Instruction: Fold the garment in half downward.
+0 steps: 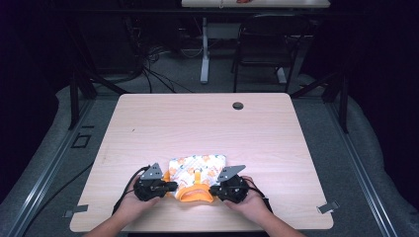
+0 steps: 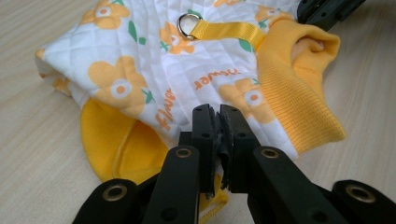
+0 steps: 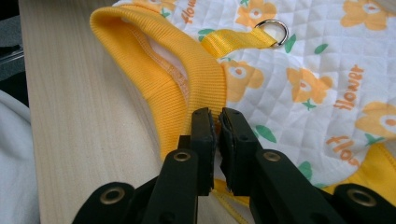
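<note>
A small quilted garment [image 1: 197, 170], white with orange flowers, lies near the front edge of the wooden table [image 1: 197, 123]. It has a yellow ribbed collar [image 3: 177, 70] and a yellow strap ending in a metal ring [image 3: 273, 31]. My left gripper [image 1: 172, 186] is at the garment's left side, its jaws pinched together on the hem [image 2: 218, 114]. At the right side, beside the collar, my right gripper [image 1: 212, 190] is shut on the garment's edge [image 3: 217, 116]. The left gripper view shows the garment [image 2: 140, 60], its ring [image 2: 189, 25] and the right gripper [image 2: 327, 9] beyond the collar.
A round cable hole [image 1: 237, 105] sits near the table's far edge. Behind the table stand a black chair [image 1: 269, 44] and a white desk leg [image 1: 204, 49], with cables on the floor. A white sleeve [image 3: 9, 154] shows off the table's front edge.
</note>
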`<state>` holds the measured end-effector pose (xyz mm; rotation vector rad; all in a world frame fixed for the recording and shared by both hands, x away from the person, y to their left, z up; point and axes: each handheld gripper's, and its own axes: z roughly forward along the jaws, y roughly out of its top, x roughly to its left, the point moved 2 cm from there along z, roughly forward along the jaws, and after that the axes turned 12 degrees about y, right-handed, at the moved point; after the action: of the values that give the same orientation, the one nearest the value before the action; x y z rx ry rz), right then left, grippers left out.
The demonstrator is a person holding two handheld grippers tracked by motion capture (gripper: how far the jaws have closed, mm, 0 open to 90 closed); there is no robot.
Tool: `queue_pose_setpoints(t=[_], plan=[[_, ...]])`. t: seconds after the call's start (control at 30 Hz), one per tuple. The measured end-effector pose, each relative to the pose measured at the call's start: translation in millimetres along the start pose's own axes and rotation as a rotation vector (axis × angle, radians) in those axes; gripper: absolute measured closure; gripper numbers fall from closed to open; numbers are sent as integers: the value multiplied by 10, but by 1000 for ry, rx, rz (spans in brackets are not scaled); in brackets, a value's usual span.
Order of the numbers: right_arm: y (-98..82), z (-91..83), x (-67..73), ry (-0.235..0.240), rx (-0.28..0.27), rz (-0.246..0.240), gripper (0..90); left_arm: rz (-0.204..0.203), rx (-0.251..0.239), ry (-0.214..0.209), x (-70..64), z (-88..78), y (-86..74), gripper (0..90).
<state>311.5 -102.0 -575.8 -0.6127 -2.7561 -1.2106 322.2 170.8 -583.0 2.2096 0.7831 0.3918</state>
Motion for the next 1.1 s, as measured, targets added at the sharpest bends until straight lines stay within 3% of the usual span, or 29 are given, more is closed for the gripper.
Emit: queue_pose_setpoints(t=[0.57,1.1], plan=[[-57,15,-36,3,-10,22,841,-23,-8,2,27,34,-46,859],[-66,11,-37,-1,-20,37,836,-81,-21,-11,43,41,-67,866]])
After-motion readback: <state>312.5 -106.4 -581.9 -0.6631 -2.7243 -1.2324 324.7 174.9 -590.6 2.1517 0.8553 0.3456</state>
